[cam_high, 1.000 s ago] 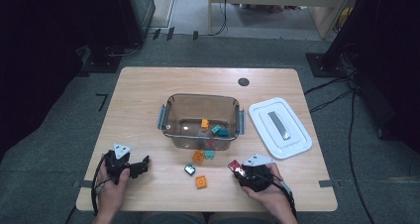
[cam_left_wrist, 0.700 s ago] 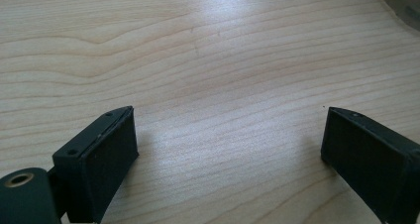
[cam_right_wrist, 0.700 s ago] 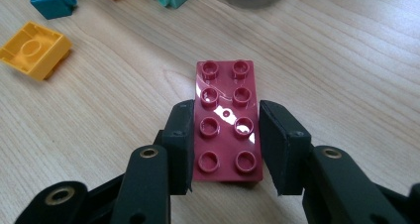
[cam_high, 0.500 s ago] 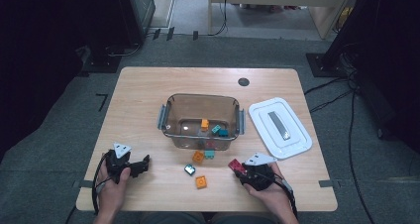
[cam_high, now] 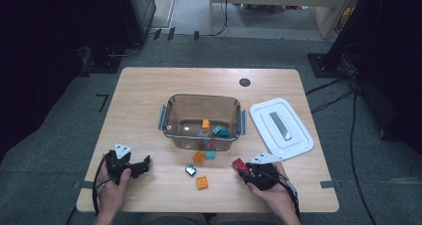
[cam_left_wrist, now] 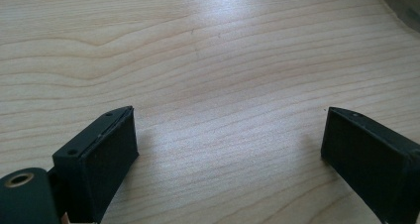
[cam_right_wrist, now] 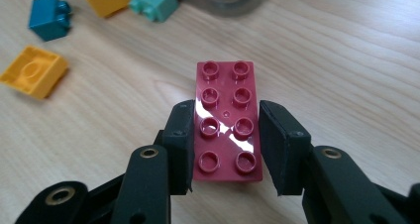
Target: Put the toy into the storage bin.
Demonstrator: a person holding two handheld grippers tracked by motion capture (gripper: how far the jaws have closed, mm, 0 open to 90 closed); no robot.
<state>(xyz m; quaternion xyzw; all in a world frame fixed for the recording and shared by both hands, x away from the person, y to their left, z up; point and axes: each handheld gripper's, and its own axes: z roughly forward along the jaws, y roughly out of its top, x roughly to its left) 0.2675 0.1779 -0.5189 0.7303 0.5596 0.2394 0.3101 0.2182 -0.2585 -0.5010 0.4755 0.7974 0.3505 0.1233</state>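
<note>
- Red brick [cam_right_wrist: 226, 122]: eight studs, flat, on the desk [cam_high: 144, 100] near its front right edge, lengthwise between the jaws of the right hand-held gripper [cam_right_wrist: 225, 147].
- Right hand-held gripper: jaws partly closed, pads against both long sides of the brick; grip looks snug.
- Left hand-held gripper [cam_left_wrist: 228, 149]: jaws wide apart, nothing between them, bare wood below.
- Desk: clear bin [cam_high: 204, 120] at centre, white lid [cam_high: 281, 128] to its right, loose orange [cam_high: 202, 182] and teal blocks [cam_high: 191, 170] in front.
- Room: grey floor, cables.
</note>
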